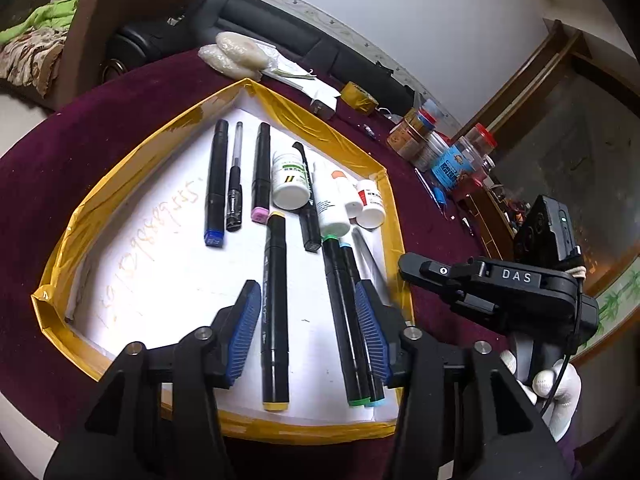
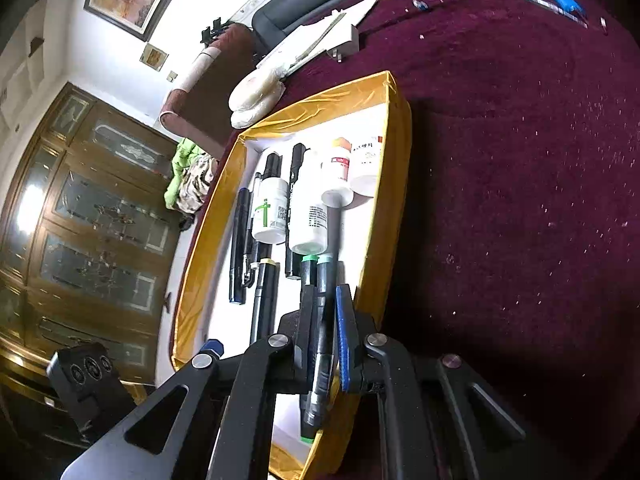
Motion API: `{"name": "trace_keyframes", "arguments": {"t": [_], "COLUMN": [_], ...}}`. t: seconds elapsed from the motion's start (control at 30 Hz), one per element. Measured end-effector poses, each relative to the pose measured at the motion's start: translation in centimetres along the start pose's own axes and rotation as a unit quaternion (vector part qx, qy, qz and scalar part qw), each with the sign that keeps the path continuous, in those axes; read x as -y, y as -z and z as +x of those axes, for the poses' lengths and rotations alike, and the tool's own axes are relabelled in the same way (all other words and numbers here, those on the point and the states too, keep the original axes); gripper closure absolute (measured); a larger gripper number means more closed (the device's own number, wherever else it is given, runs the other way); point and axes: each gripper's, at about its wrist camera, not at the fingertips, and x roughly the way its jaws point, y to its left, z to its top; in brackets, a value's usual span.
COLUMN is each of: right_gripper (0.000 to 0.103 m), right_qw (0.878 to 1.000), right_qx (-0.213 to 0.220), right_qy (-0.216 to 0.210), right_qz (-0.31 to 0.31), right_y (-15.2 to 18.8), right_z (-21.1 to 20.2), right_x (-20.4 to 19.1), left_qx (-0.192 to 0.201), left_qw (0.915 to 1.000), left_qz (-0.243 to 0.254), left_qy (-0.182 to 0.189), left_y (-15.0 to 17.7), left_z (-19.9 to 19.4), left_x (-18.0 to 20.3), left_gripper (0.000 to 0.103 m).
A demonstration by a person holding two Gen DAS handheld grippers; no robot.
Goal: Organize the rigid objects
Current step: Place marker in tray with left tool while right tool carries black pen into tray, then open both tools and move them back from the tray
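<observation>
Left wrist view: left tool (image 1: pixel 310 332) hangs over the near half of the yellow-taped tray (image 1: pixel 394 216), jaws wide apart, holding nothing. Yellow-capped marker (image 1: pixel 275 312) lies on the tray floor between the blue pads, untouched. Green-capped marker (image 1: pixel 345 320) and teal-capped marker (image 1: pixel 362 320) lie side by side at 3 o'clock of it, close against the right pad. Far half of tray: blue-capped marker (image 1: pixel 215 184), clear pen (image 1: pixel 235 178), pink-capped marker (image 1: pixel 261 174), black brush pen (image 1: pixel 307 196), and four white bottles (image 1: pixel 289 180) at 1 o'clock. Right tool body sits off the tray's right rim at 3 o'clock, white-gloved hand (image 1: pixel 554 390) on its handle. Jars (image 1: pixel 444 152) stand well apart on the maroon counter (image 1: pixel 80 148) at 1–2 o'clock.

Right wrist view: right tool (image 2: pixel 324 344) has its jaws nearly together on a dark pen-like item (image 2: pixel 322 364), low over the tray's near right edge. Whether it is clamped or just released, I cannot tell. Markers and bottles lie in rows ahead at 12 o'clock.

Judgement: step in hand is placing that item next to the green/teal pair. Sorting looks mostly done, with pens and bottles already grouped. Next move calls for parting the right jaws, lifting straight back without dragging the neighbours, and keeping clear of the tray rim.
</observation>
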Motion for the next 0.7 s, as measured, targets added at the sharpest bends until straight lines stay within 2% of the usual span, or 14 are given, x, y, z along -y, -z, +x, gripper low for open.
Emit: {"name": "trace_keyframes", "arguments": {"t": [0.17,0.23,0.3,0.4,0.57,0.7], "right_gripper": [0.092,0.082,0.079,0.078,0.077,0.076], "right_qw": [1.000,1.000,0.999,0.997,0.990,0.986], "right_qx": [0.011,0.022,0.039,0.065,0.113,0.134], "right_qy": [-0.003,0.006,0.015,0.027,0.077,0.093], "right_qz": [-0.011,-0.019,-0.025,-0.032,-0.036,-0.013], "right_y": [0.3,0.4,0.5,0.5,0.3,0.0], "right_z": [-1.0,-1.6,-2.5,-4.3,-7.5,-9.6], "right_x": [0.2,0.4,1.1,2.4,5.3,8.1], "left_qx": [-0.001,-0.001,0.003,0.011,0.028,0.026], "left_qw": [1.0000,0.9999,0.9994,0.9966,0.9844,0.9732], "left_qz": [0.003,0.009,0.022,0.053,0.126,0.166], "left_qy": [-0.001,-0.007,-0.027,-0.062,-0.120,-0.157], "left_y": [-0.1,0.0,0.0,0.1,0.6,0.9], "left_z": [0.1,0.1,0.1,0.1,0.1,0.7], "left_x": [0.2,0.6,1.2,2.4,5.4,7.4], "left_gripper": [0.052,0.052,0.051,0.048,0.047,0.047]}}
